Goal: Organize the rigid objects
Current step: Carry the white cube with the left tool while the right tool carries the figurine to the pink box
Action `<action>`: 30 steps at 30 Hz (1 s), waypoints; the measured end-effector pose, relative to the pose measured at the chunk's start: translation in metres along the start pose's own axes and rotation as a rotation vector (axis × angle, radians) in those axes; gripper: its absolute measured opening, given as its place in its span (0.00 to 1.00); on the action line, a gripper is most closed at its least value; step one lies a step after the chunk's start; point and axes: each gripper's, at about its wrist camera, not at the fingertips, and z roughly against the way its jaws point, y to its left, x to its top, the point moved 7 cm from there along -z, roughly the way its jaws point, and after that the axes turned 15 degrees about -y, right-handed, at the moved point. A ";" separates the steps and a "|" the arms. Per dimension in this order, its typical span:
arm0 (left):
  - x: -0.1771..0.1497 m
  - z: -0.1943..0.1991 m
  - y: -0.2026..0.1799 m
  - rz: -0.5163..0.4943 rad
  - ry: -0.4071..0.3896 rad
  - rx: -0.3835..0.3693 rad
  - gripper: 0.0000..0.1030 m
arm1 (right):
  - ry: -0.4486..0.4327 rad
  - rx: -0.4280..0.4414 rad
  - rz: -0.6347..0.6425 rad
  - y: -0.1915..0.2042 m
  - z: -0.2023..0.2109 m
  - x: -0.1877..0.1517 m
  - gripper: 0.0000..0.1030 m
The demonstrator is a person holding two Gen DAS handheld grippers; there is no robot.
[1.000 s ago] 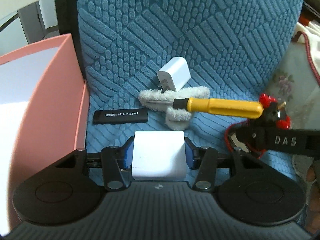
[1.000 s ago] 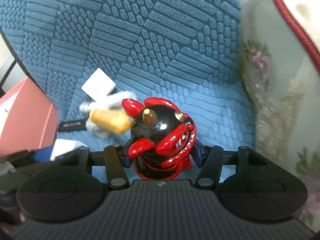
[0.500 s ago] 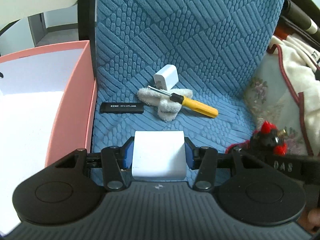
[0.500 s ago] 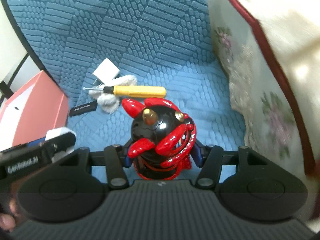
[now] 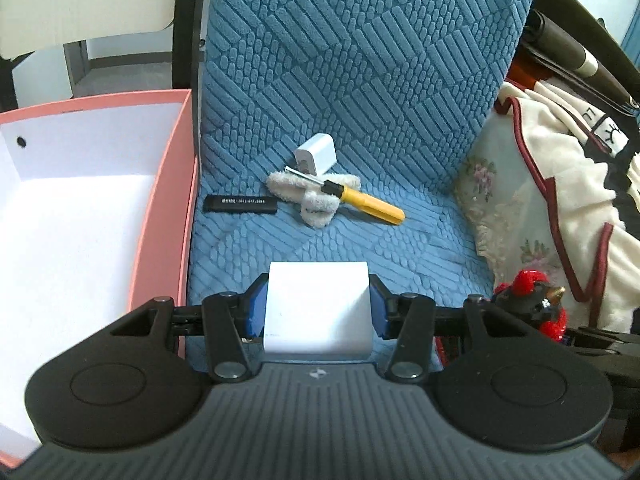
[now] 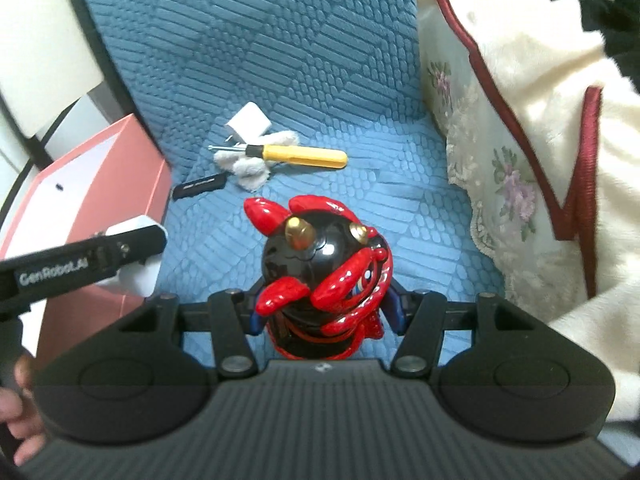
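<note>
My left gripper (image 5: 318,312) is shut on a white box (image 5: 318,308) and holds it above the blue cushion, beside the open pink box (image 5: 80,216). My right gripper (image 6: 324,308) is shut on a black and red figurine (image 6: 320,272), held above the cushion to the right. The figurine also shows in the left wrist view (image 5: 532,300). On the cushion lie a white charger plug (image 5: 316,154), a yellow-handled screwdriver (image 5: 360,200) across a white fluffy cloth (image 5: 316,200), and a black stick (image 5: 240,205).
The blue textured cushion (image 5: 360,80) covers the seat and back. A floral lace pillow (image 6: 500,140) and a cream blanket with red trim (image 6: 540,40) lie on the right. The pink box (image 6: 92,176) stands at the left edge.
Both grippers have risen and pulled back from the cushion with their objects. The items on the cushion look smaller and farther. More of the pink box interior shows.
</note>
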 end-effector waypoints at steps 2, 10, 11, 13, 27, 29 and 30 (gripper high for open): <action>-0.004 0.006 0.000 0.001 0.007 -0.002 0.54 | -0.006 -0.002 0.011 0.000 0.010 -0.002 0.57; -0.013 0.042 -0.001 -0.005 0.011 -0.013 0.54 | -0.011 0.010 0.010 0.004 0.043 -0.011 0.57; -0.012 0.047 -0.002 -0.005 0.008 -0.014 0.54 | -0.013 0.014 0.011 0.005 0.047 -0.011 0.57; -0.008 0.057 -0.003 0.000 0.001 -0.014 0.54 | -0.020 0.017 0.016 0.008 0.055 -0.010 0.57; 0.034 0.113 0.013 0.031 -0.064 -0.019 0.54 | -0.092 0.048 0.034 0.038 0.103 0.020 0.57; 0.042 0.121 0.019 0.035 -0.081 -0.016 0.54 | -0.101 0.061 0.041 0.047 0.108 0.024 0.57; 0.047 0.125 0.022 0.036 -0.089 -0.011 0.54 | -0.105 0.069 0.045 0.051 0.110 0.026 0.57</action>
